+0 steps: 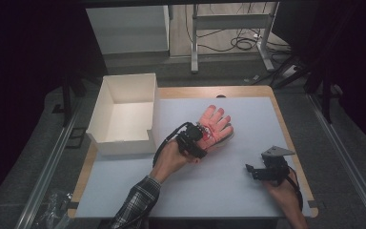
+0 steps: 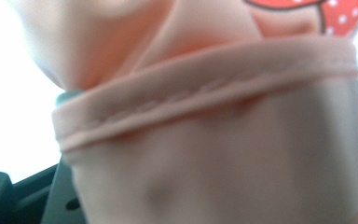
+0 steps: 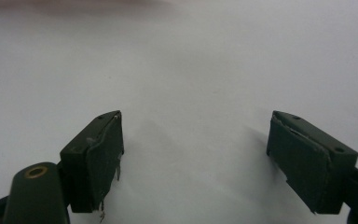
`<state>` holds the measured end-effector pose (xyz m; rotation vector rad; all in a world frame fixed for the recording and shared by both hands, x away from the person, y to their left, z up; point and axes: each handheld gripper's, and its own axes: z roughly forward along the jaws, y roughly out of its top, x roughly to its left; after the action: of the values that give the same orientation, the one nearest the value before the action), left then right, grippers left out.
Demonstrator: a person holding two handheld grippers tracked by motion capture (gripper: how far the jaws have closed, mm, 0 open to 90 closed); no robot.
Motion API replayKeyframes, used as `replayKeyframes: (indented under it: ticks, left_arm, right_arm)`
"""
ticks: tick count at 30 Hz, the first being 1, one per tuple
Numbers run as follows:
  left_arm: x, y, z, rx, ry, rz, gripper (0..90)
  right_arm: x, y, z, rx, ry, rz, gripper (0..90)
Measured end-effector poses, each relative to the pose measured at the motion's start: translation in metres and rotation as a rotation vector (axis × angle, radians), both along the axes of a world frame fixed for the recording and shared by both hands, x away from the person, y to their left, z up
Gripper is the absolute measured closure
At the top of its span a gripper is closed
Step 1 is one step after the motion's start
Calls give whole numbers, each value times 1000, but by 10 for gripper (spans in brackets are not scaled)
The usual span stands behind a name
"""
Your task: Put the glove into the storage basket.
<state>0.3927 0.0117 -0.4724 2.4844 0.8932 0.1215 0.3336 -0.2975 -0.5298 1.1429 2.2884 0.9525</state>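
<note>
- Now my left fingers (image 1: 201,139) pinch the cuff of the pink fabric glove (image 1: 215,125); its long axis points away from me.
- White open cardboard box (image 1: 124,112) lies left of it; my right fingers (image 1: 253,171) stand spread, empty, well apart.

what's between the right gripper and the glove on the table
Nothing: in the high view the stretch of white table between the right gripper and the pink glove is bare.
</note>
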Motion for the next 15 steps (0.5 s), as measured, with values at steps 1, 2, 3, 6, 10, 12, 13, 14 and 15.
replayKeyframes:
  ticks: [1,2,3,6,10,12,13,14,15]
  left_arm:
    - [1,1,5,5,2,-2,411]
    - [1,1,5,5,2,-2,410]
    - [2,2,12,6,-2,9,410]
    - [4,3,18,11,-8,18,409]
    - [6,7,30,20,-21,37,407]
    - [7,9,36,24,-28,44,406]
    - [7,11,38,25,-28,48,406]
    - [8,12,42,24,-30,52,405]
    - [8,14,44,22,-35,59,406]
  right_arm:
    - [0,0,0,0,0,0,188]
    - [0,0,0,0,0,0,188]
    - [0,0,0,0,0,0,188]
    - [0,0,0,-1,-1,1,187]
    - [0,0,0,1,-3,1,187]
    - [0,0,0,1,-3,0,187]
    - [0,0,0,1,-3,0,187]
    - [0,0,0,1,-3,1,187]
    - [0,0,0,1,-3,1,187]
